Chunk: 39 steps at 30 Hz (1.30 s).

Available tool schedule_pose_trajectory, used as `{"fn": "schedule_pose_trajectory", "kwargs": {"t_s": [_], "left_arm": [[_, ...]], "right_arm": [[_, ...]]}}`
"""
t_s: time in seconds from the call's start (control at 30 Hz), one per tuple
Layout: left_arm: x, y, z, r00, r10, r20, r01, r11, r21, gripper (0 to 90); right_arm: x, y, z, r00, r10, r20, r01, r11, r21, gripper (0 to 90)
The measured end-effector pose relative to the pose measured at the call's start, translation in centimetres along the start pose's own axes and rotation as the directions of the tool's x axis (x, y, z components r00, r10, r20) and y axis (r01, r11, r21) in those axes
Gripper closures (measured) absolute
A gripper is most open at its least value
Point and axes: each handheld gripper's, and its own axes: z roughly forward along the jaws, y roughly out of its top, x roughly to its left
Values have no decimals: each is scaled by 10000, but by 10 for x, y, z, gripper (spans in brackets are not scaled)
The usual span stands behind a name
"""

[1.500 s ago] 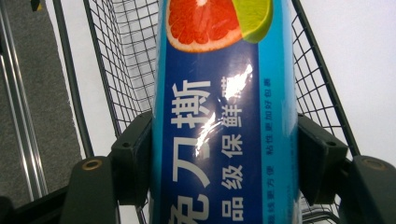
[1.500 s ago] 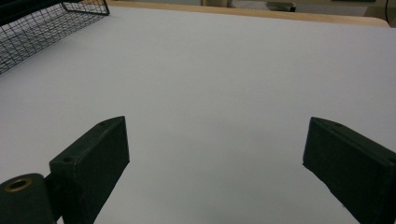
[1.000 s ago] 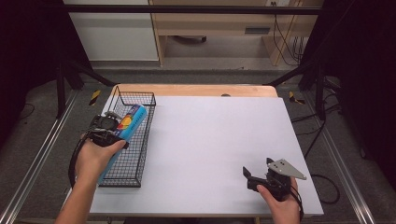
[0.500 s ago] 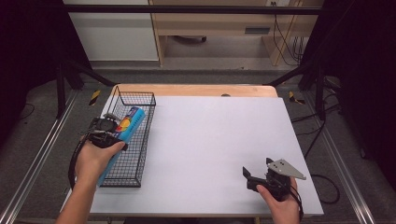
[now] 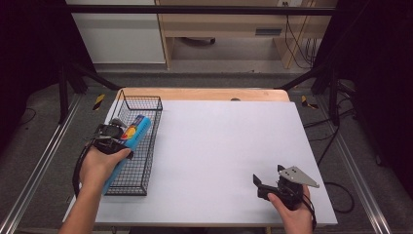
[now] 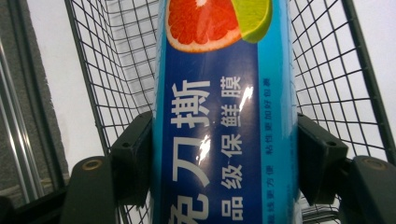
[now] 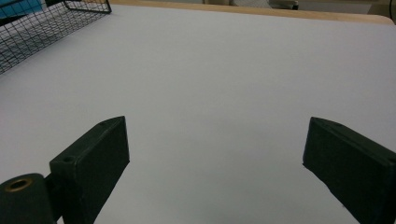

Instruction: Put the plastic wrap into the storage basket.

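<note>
Packaging text is legible in the left gripper view: the blue cling-film box [image 6: 224, 112] carries white Chinese characters running lengthwise, among them "保鲜膜", with smaller pale lettering along its right edge. A cut grapefruit and a lime wedge are printed at the top of that frame. No brand name can be read.

Left gripper [image 6: 225, 154]: both black jaws press against the long sides of the box, one at centre left and one at centre right of the left gripper view. The jaws are clamped on the box. In the high view the left gripper [image 5: 113, 136] sits at centre left of the frame, over the wire basket [image 5: 142, 100], with the person's left hand [image 5: 100, 165] behind it. The cling-film box [image 5: 137, 127] lies lengthwise within the basket outline, its far end pointing toward the upper part of the frame. Whether the box rests on the basket floor cannot be determined.

Right gripper [image 7: 215, 158]: jaws stand wide apart with nothing between them; bare white table [image 7: 224, 70] shows in the gap. In the high view the right gripper [image 5: 265, 187] is at lower right, held by the right hand [image 5: 292, 212], well apart from the basket.
</note>
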Motion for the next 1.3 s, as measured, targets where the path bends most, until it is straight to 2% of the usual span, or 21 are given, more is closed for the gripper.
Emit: {"fn": "schedule_pose_trajectory", "kwargs": {"t_s": [0.6,0.87,1.07,1.3], "left_arm": [[-9,8,10,9970,521,-569,-477,9959,768,319],[-16,12,15,9915,979,-859,-868,9884,1246,319],[-18,14,18,9885,1167,-965,-1004,9821,1592,318],[-18,16,21,9882,1185,-973,-1016,9815,1625,317]], "right_arm": [[0,0,1,10000,30,-76,-30,10000,30,73],[0,0,2,10000,3,-95,-3,10000,62,73],[0,0,2,9999,18,-104,-17,10000,88,72],[0,-1,3,10000,1,-93,1,9999,111,73]]}}
